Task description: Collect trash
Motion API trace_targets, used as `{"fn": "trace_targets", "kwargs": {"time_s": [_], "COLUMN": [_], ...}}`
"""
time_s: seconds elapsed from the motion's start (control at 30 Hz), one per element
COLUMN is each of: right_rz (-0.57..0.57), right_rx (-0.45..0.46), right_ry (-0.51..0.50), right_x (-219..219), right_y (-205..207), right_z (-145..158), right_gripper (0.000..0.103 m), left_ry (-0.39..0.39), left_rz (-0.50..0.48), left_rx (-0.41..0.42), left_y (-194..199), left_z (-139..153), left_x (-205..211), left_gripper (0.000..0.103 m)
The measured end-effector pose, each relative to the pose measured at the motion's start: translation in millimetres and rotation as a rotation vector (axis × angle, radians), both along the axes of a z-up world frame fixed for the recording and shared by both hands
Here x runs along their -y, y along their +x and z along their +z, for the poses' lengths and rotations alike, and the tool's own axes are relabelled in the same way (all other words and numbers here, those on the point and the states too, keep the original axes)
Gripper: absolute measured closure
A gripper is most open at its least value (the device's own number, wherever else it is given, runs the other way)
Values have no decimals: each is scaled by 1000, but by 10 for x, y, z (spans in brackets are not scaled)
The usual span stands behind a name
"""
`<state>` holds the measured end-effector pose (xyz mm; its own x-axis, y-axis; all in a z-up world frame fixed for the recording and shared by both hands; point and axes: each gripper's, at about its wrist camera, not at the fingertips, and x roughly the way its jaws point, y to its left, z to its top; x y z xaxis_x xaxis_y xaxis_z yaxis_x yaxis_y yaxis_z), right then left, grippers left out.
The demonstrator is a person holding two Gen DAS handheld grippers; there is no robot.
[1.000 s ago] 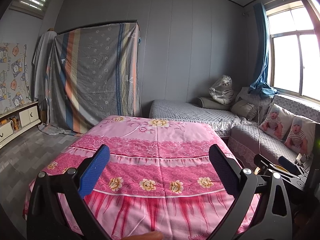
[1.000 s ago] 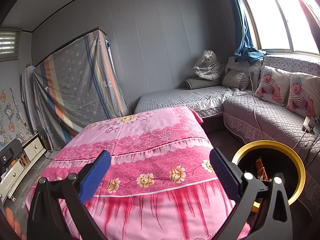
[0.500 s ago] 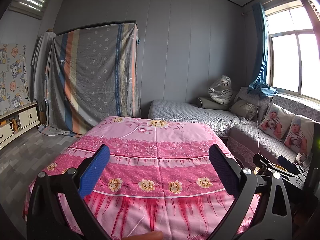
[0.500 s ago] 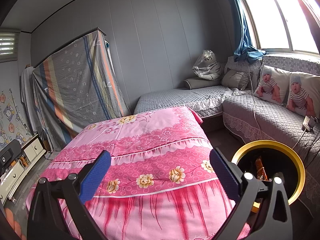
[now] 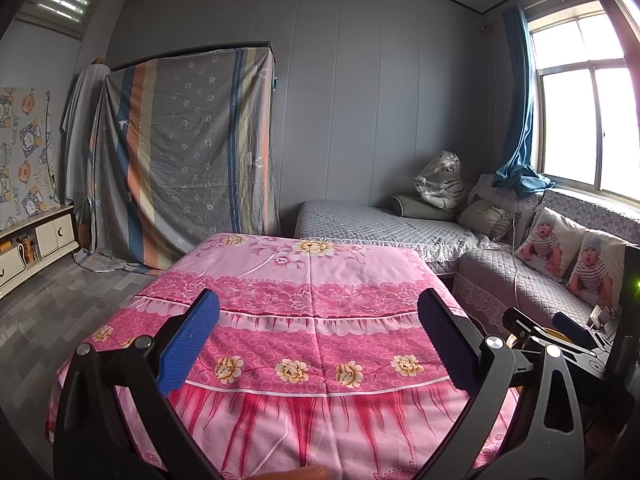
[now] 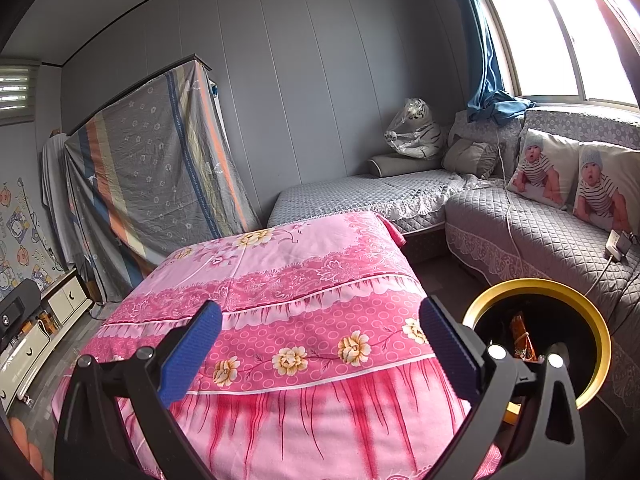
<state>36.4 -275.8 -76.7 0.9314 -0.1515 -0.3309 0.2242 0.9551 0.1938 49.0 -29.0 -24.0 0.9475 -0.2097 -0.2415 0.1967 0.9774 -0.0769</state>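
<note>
Little had changed: both the left gripper [image 5: 318, 338] and right gripper [image 6: 320, 340] stayed empty, jaws apart, over the pink-covered worktop [image 6: 288, 280], a wrapper [image 6: 522, 340] already in the gold-rimmed bin [image 6: 536, 286]

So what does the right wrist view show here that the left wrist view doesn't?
Only the right wrist view looks into the gold-rimmed trash bin, with an orange wrapper inside, and shows the white charger on the sofa clearly. Only the left wrist view shows the right gripper from outside at its right edge, and the whole cartoon wall sheet. Both share the pink flowered cloth, with no trash visible on it, the grey sofa, the baby-print cushions, the wrapped tiger toy, and open, empty jaws; the left gripper holds nothing.
</note>
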Motion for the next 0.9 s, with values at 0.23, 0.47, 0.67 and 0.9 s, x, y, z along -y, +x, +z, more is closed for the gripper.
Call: {"fn": "trace_targets", "kwargs": {"time_s": [0.23, 0.47, 0.67, 0.9], "right_rz": [0, -1, 0, -4], "right_rx": [0, -2, -7, -9], "right_ry": [-2, -1, -1, 1], "right_x": [4, -5, -17, -26], "right_y": [2, 2, 8, 8], "right_z": [4, 6, -20, -30], "right_gripper": [8, 8, 8, 8], "left_ry": [-3, -2, -6, -14], "left_rz": [-5, -3, -3, 6], "left_rx": [0, 4, -1, 23], "left_y": [2, -1, 21, 12], "left_z": [10, 17, 7, 4], "left_x": [3, -15, -32, -92], "left_gripper": [8, 8, 8, 8]}}
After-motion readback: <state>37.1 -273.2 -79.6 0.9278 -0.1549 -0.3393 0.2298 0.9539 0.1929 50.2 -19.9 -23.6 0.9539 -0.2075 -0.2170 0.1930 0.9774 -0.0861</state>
